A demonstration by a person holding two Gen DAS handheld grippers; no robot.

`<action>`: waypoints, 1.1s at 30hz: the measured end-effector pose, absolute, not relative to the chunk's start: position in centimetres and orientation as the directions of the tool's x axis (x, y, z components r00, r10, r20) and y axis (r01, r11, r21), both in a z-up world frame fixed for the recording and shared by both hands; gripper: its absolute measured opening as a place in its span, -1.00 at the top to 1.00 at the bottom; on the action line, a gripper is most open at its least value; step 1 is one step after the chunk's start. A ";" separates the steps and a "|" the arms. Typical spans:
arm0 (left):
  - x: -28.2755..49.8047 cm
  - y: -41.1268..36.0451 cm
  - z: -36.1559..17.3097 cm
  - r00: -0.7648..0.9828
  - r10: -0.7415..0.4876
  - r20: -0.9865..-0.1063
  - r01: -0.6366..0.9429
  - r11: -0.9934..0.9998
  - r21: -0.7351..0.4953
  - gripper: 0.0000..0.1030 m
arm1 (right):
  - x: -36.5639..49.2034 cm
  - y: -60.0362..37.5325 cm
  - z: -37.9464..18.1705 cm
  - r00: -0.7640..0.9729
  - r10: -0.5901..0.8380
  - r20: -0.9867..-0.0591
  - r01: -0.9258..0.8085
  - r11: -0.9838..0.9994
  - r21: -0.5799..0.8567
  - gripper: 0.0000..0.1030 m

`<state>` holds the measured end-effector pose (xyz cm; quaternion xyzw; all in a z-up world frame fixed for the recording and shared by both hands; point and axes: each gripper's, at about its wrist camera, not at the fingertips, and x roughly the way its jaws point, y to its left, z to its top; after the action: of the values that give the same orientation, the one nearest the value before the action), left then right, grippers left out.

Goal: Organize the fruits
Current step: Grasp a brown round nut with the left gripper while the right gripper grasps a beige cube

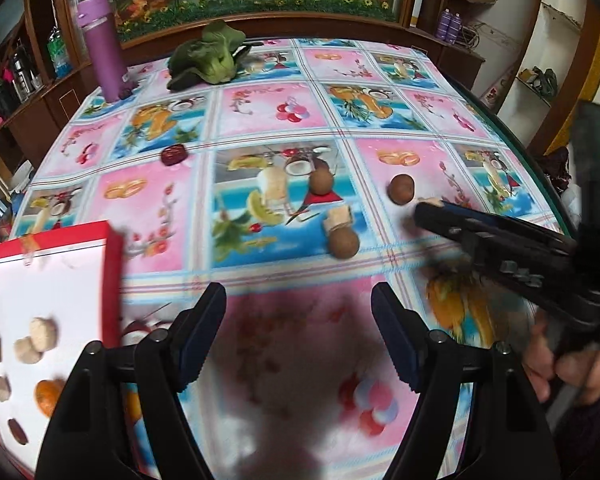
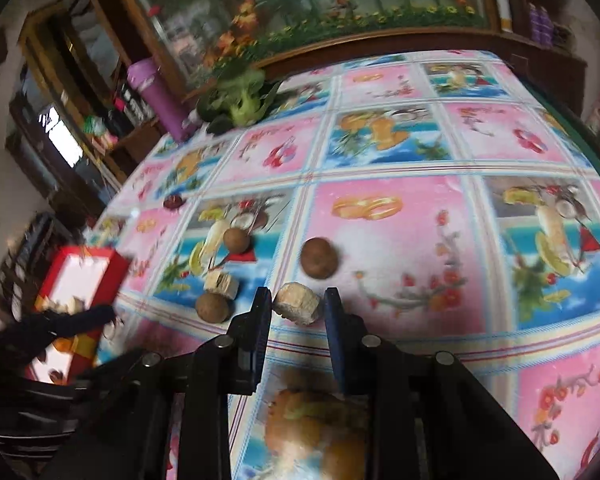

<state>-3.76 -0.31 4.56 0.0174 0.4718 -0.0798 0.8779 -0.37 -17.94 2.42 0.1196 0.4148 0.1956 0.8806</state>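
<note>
The left hand-held gripper [image 1: 298,320] hovered wide open and empty over the counter [image 1: 260,120], its fingers apart above bare cloth, with the red-rimmed tray [image 1: 112,264] just to its left. That tray held four pale beige chunks [image 1: 42,332], one orange fruit [image 1: 46,398] and one dark red piece [image 1: 18,431]. Further right, the right hand-held gripper [image 2: 298,304] stood partly open, its fingers flanking one beige chunk [image 2: 298,309]; whether the pads pressed it could not be told. Loose on the cloth lay three brown round fruits [image 2: 318,258], one more beige chunk [image 2: 220,282] left of the right hand-held gripper, and one dark red date [image 1: 173,155] far back
</note>
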 end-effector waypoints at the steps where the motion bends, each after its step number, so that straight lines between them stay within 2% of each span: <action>1: -3.5 -0.6 4.4 0.545 -0.124 -0.829 0.156 0.987 -0.045 -0.47 | -0.4 -18.3 2.5 0.581 0.449 -0.679 -0.236 0.891 0.387 0.50; 3: -2.6 -1.5 4.0 0.548 -0.120 -0.828 0.154 0.987 -0.041 -0.46 | -0.4 -19.0 2.5 0.576 0.466 -0.671 -0.217 0.879 0.424 0.50; 7: -1.2 -2.6 3.0 0.541 -0.126 -0.832 0.154 0.987 -0.050 -0.15 | -0.3 -19.1 2.6 0.569 0.483 -0.665 -0.215 0.868 0.447 0.50; 11: -0.3 -3.1 2.1 0.524 -0.128 -0.842 0.153 0.987 -0.055 -0.01 | -0.4 -19.1 2.7 0.569 0.495 -0.657 -0.218 0.861 0.460 0.50; 13: -0.1 -3.1 1.9 0.524 -0.132 -0.841 0.153 0.986 -0.059 0.22 | -0.4 -19.0 2.7 0.566 0.501 -0.655 -0.222 0.858 0.464 0.50; 15: 0.0 -3.0 1.7 0.528 -0.138 -0.838 0.152 0.986 -0.066 0.27 | -0.4 -19.0 2.7 0.564 0.501 -0.656 -0.223 0.858 0.464 0.50; 19: 0.2 -3.1 1.7 0.537 -0.152 -0.829 0.164 0.984 -0.075 0.51 | -0.3 -18.7 2.4 0.552 0.507 -0.662 -0.224 0.855 0.468 0.50; 27: -1.3 -2.8 2.5 0.563 -0.166 -0.810 0.165 0.983 -0.086 0.53 | -0.4 -18.6 2.6 0.565 0.503 -0.654 -0.236 0.858 0.456 0.50; 33: -4.5 -1.5 5.0 0.625 -0.134 -0.769 0.131 0.989 -0.066 0.53 | -1.0 -18.0 3.4 0.588 0.516 -0.623 -0.285 0.853 0.437 0.50</action>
<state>-4.49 -1.53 5.01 -0.0019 0.4267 -0.0736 0.9014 -0.98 -17.97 3.36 0.1467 0.3927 0.2279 0.8789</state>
